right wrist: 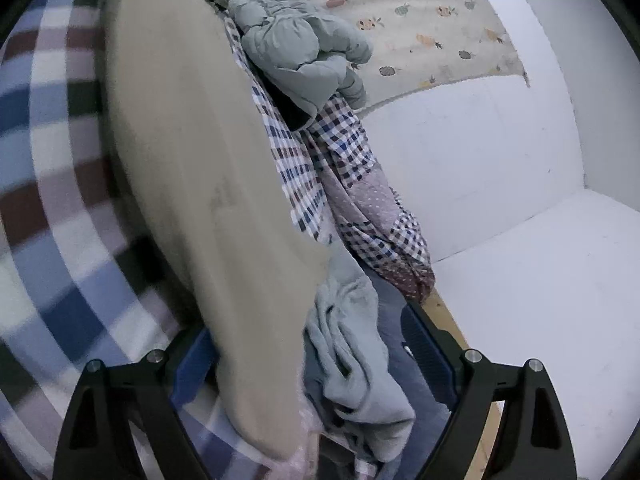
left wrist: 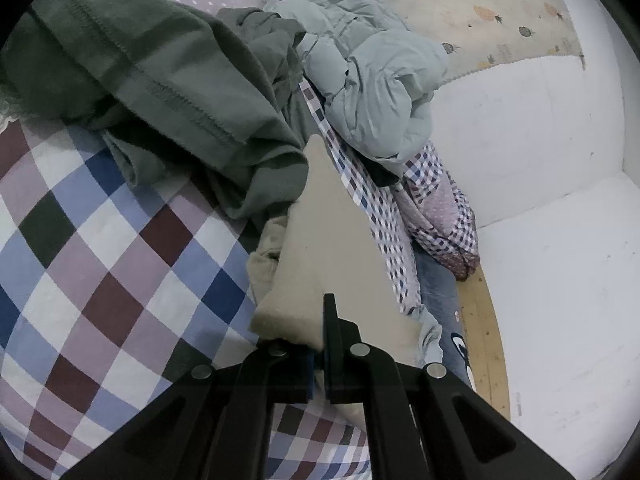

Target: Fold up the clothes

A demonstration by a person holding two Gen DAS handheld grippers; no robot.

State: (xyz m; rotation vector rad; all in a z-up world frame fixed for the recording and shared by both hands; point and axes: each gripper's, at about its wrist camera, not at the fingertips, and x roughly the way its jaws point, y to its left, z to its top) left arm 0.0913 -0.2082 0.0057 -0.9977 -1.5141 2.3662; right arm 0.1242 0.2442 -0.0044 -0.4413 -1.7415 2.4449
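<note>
Left wrist view: we find the left gripper (left wrist: 318, 344) clamped tight on the near edge of the beige garment (left wrist: 320, 248), which runs as a taut strip from the jaws toward the pile. It lies over the checked bedspread (left wrist: 100, 240). Beyond it sits a crumpled green garment (left wrist: 160, 88), and further back a pale blue padded jacket (left wrist: 372, 80) resting on a small-check quilt (left wrist: 384, 220). A white wall (left wrist: 540, 160) and a strip of wooden bed edge (left wrist: 484, 320) bound the right side.

Right wrist view: we find the right gripper (right wrist: 308, 352) with jaws spread wide and holding nothing. The beige garment (right wrist: 192, 160) hangs as a long panel across the left of the frame, its lower edge passing between the fingers close to the left blue pad (right wrist: 196, 364), but we see no pressure on it. A light grey-blue cloth (right wrist: 352, 360) is bunched just beside it, also within the gap. The picture is blurred at left.

Judgement: the step in hand appears to be taking a second hold on the beige garment so it can be spread for folding. To do this well, we advise closing on the beige edge alone, clear of the grey-blue cloth, and keeping the left hold steady so the fabric stays taut.
</note>
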